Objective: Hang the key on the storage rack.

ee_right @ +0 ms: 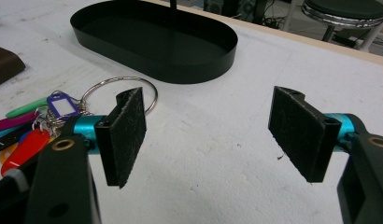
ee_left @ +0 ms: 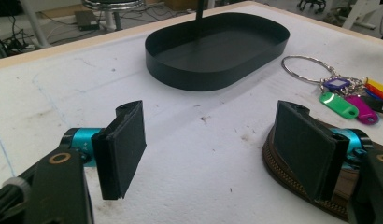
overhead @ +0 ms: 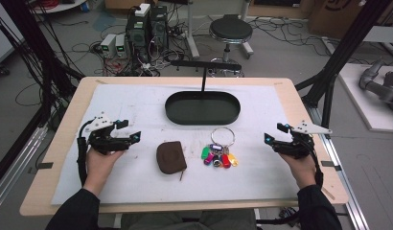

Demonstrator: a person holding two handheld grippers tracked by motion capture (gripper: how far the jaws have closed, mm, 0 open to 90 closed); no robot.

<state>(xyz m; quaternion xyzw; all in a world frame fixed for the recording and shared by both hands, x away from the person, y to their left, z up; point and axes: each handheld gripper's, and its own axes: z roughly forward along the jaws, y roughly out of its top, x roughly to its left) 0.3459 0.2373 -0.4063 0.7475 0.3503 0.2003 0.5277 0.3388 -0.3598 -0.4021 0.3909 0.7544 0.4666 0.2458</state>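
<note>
on the worktop (overhead: 65,143), covered by a white mat, three things near the middle: a black oval tray (overhead: 202,108) toward the far edge, with a thin black post rising from its far side; a brown zip pouch (overhead: 170,157) nearer the front edge, left of centre; and a metal key ring (overhead: 222,135) with coloured tags (overhead: 218,157) just right of the pouch, apart from it. tags in green, purple, pink, red and yellow, fanned toward the front edge. left gripper (overhead: 130,138) held by a hand near the left edge, pointing toward the pouch, jaws wide apart and clamping nothing; in the left gripper view, left gripper (ee_left: 208,158) over bare mat, its right-hand pad in front of the pouch (ee_left: 292,182), cannot tell whether touching. tray (ee_left: 217,70) and key ring (ee_left: 306,67) beyond. right gripper (overhead: 270,139) held by a hand near the right edge, pointing toward the tags, jaws likewise wide apart and empty; in the right gripper view, right gripper (ee_right: 208,140) above bare mat, key ring (ee_right: 119,84) and tags (ee_right: 21,135) behind its left-hand pad.
</note>
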